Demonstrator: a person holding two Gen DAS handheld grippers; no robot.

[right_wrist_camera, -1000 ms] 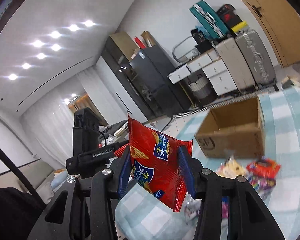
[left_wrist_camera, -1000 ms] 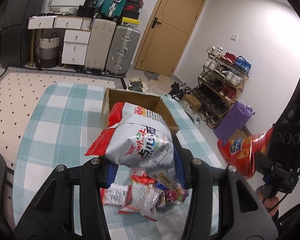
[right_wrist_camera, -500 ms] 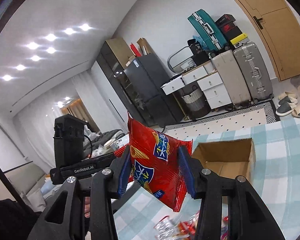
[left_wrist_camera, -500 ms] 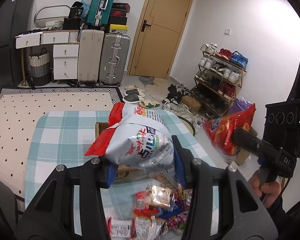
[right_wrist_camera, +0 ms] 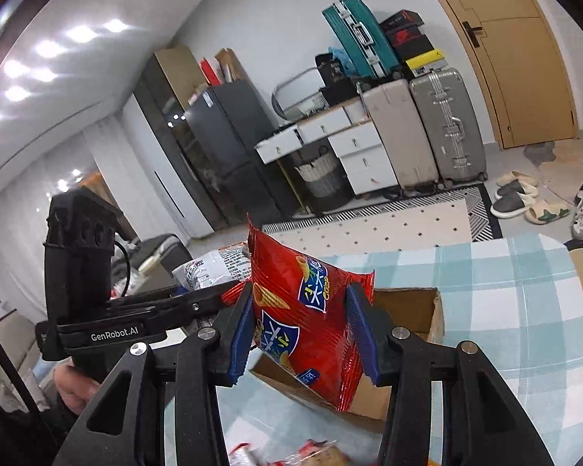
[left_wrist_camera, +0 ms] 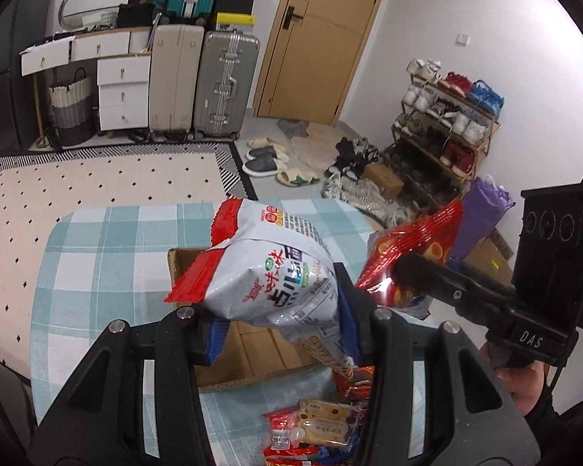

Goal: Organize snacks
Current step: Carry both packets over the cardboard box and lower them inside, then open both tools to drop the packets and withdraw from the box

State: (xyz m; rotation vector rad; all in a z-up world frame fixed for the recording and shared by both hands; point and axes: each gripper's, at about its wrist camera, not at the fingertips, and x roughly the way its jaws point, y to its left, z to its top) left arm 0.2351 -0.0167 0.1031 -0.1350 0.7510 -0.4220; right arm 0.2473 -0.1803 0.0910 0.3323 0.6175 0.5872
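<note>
My left gripper [left_wrist_camera: 280, 322] is shut on a white snack bag with red ends [left_wrist_camera: 268, 272], held above the open cardboard box [left_wrist_camera: 248, 353] on the checked table. My right gripper [right_wrist_camera: 303, 330] is shut on a red snack bag [right_wrist_camera: 303, 310], which hangs over the near edge of the same box [right_wrist_camera: 412, 310]. In the left wrist view the right gripper [left_wrist_camera: 404, 272] and its red bag [left_wrist_camera: 412, 244] come in from the right, close beside the white bag. The left gripper [right_wrist_camera: 198, 303] and white bag [right_wrist_camera: 210, 268] show at the left of the right wrist view.
A pile of small snack packets [left_wrist_camera: 318, 427] lies on the blue-and-white checked tablecloth [left_wrist_camera: 97, 272] nearer than the box. Beyond the table are a dotted rug [left_wrist_camera: 97, 182], suitcases [left_wrist_camera: 225, 85], white drawers [left_wrist_camera: 124, 89], a shoe rack [left_wrist_camera: 447, 116] and a wooden door [left_wrist_camera: 318, 39].
Both grippers have carried their bags forward, from over the snack pile to over the box. The box has slid down in both views and the two bags have come close together.
</note>
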